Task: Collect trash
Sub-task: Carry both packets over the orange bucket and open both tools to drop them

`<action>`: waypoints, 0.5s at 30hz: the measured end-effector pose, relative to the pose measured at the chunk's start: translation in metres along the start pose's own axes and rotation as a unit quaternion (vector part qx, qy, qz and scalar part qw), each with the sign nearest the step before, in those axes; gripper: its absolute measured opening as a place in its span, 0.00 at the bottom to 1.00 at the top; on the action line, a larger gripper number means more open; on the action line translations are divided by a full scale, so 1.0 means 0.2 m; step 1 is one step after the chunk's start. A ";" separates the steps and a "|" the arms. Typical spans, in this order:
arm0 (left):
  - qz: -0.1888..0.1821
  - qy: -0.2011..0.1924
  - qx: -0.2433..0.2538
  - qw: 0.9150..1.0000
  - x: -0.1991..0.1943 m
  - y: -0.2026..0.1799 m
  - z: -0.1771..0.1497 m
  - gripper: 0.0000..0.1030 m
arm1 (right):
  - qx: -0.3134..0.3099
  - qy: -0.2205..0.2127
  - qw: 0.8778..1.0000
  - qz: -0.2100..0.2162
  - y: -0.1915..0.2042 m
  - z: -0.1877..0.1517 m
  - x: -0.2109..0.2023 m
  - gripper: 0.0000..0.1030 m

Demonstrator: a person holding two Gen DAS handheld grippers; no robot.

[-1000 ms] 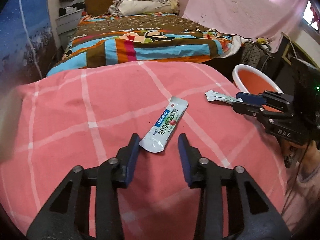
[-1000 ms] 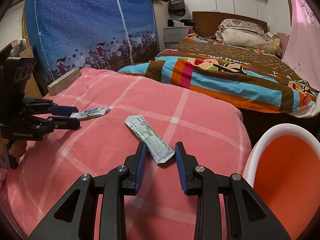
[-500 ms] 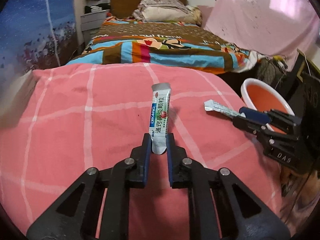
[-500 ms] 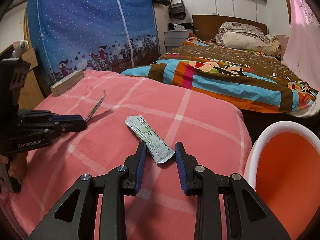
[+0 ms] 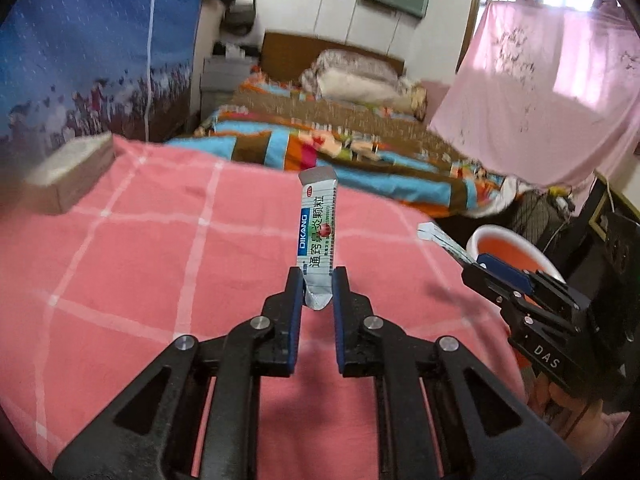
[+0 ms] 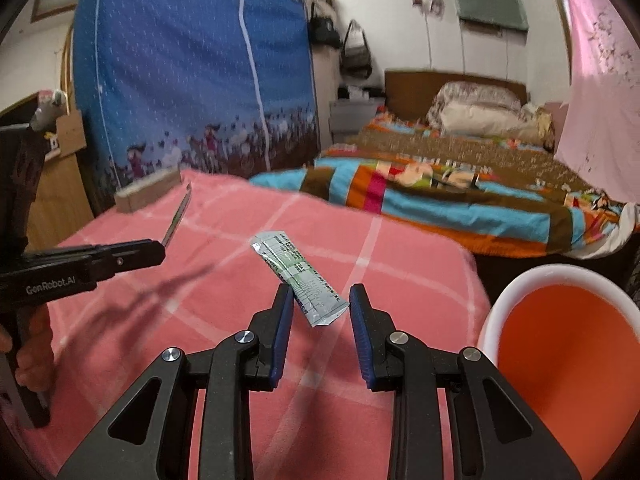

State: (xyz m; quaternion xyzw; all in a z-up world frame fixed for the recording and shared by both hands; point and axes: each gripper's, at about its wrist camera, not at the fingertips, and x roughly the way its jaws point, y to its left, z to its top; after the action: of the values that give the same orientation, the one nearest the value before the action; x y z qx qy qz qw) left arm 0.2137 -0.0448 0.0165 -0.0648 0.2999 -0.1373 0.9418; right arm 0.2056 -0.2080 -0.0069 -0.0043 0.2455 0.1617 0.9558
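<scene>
At frame centre, a white foil DIKANG sachet (image 5: pixel 317 236) is clamped upright by the left gripper (image 5: pixel 316 294) for binning. A grey-green printed sachet (image 6: pixel 300 280) is held between the right gripper (image 6: pixel 320 304) fingers, near the orange white-rimmed bin (image 6: pixel 560 344) at lower right.

Sachet (image 5: pixel 316 236) pinched between left gripper (image 5: pixel 317 280) fingers, standing up ahead of them: "DIKANG" in white on blue band, black Chinese characters alongside.

Right gripper (image 5: pixel 486 270) body, off to the right: "DAS".

Left gripper body in right wrist view, far left: "GenRobot.AI".
</scene>
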 end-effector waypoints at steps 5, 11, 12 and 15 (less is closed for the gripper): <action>-0.010 -0.073 0.029 0.997 -0.10 -0.12 -0.01 0.17 | 0.026 -0.078 0.997 0.004 -0.04 0.03 -0.15 0.26; -0.028 -0.151 0.068 0.986 -0.22 -0.27 0.04 0.17 | 0.034 -0.172 0.984 -0.013 -0.07 0.08 -0.34 0.26; -0.032 -0.162 0.072 0.984 -0.23 -0.29 0.05 0.17 | 0.039 -0.185 0.982 -0.017 -0.09 0.08 -0.38 0.26; -0.040 -0.185 0.087 0.978 -0.26 -0.37 0.07 0.17 | 0.052 -0.217 0.974 -0.032 -0.15 0.09 -0.47 0.26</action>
State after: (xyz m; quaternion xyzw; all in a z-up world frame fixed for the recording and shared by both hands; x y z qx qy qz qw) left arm 0.1646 -0.0991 0.0712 -0.0186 0.1044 -0.1863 0.9767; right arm 0.1457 -0.2636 0.0510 0.0729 0.0401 0.1153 0.9898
